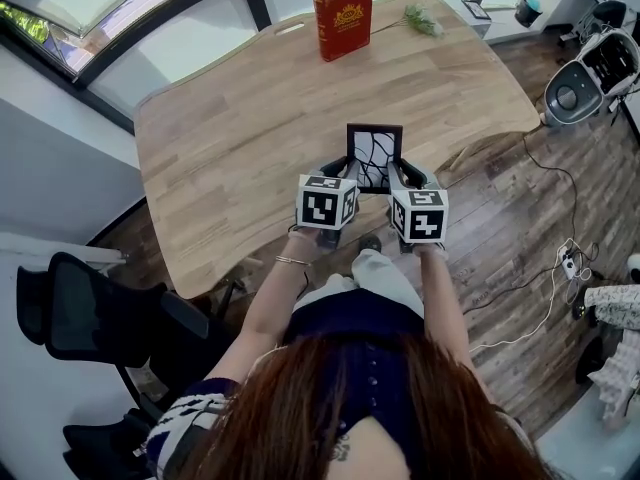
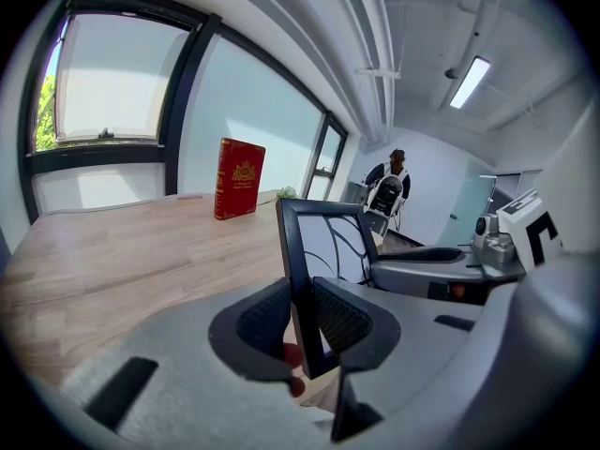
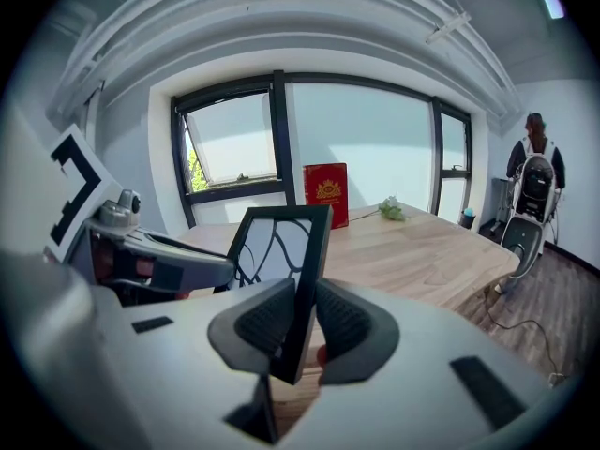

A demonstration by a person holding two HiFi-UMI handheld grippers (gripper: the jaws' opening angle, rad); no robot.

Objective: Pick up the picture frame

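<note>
Head view: picture frame [image 1: 374, 156] was upright over the table's [image 1: 230, 138] near edge, left gripper [image 1: 343, 175] at its 8 o'clock, right gripper [image 1: 404, 176] at 4. Left gripper view: jaws pinched its left edge. Right gripper view: jaws pinched the right edge

Both forearms reach forward side by side, wrists about level. Left gripper [image 2: 302, 322] jaws clamp the left edge of the picture frame [image 1: 374, 158]; right gripper [image 3: 298, 322] jaws clamp its right edge (pads pressing both faces). Grippers tilt slightly downward.
</note>
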